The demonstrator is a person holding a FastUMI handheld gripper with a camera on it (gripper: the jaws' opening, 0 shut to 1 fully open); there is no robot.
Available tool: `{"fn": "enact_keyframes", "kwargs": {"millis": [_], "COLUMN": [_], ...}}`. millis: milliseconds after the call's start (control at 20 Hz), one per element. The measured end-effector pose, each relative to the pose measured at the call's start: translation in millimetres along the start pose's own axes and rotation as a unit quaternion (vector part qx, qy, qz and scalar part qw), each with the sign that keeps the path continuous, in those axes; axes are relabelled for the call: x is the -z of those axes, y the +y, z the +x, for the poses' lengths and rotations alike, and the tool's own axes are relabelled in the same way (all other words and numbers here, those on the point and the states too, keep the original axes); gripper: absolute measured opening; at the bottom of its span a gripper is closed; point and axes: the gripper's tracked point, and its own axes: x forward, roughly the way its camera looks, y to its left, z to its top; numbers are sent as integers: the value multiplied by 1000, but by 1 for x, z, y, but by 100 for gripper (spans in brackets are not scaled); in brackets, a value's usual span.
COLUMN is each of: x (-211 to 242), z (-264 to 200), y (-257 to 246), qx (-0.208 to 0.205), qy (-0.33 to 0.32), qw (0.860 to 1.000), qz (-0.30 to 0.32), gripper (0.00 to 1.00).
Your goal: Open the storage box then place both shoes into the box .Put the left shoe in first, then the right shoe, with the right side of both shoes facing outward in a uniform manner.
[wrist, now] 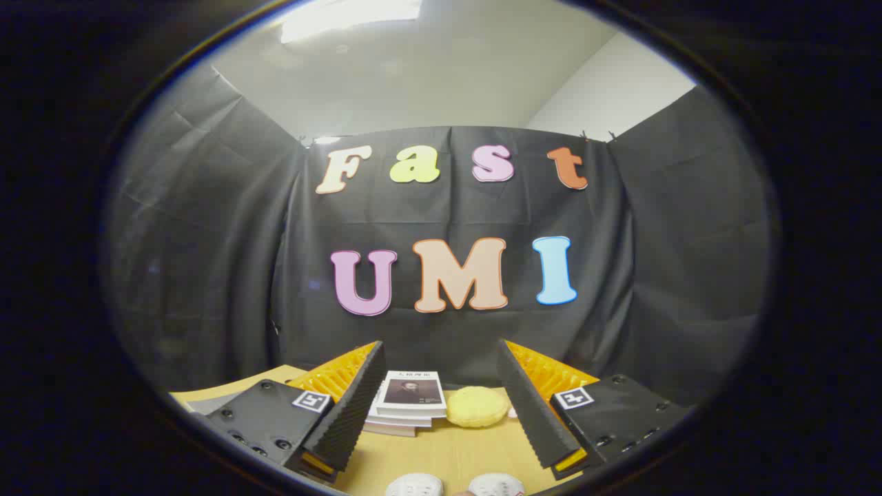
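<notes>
The hand-held gripper is seen in the lower middle of the frame with its two fingers spread wide apart, and nothing is held between them. One finger is seen at lower left and the other at lower right, both slanted inward toward the far end of the scene. A wooden bench is seen beneath and between the fingers. Between the fingers and beyond their tips, a small stack of books is laid flat on the bench, with a portrait printed on the pale cover of the top one. Just beside the stack, toward the lower-right finger, a round, pale yellow, cushion-like item is rested on the bench; it appears close to the books, though contact cannot be judged. At the very bottom of the frame, in the middle, the white tops of two shoes are partly shown side by side on the bench, near the base of the fingers; which is the left shoe and which the right cannot be told from what is visible. A black cloth wall is hung behind the bench across the middle of the frame, and a white ceiling with a bright light is seen above it at upper centre.
</notes>
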Motion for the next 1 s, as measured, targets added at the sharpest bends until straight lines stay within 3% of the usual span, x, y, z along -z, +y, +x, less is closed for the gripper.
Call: {"fn": "enact_keyframes", "kwargs": {"millis": [850, 1000], "x": [6, 13], "z": [-11, -17], "y": [-4, 5], "qx": [-8, -30], "qy": [18, 37], "qw": [1000, 999], "qz": [-6, 22], "gripper": [100, 100]}}
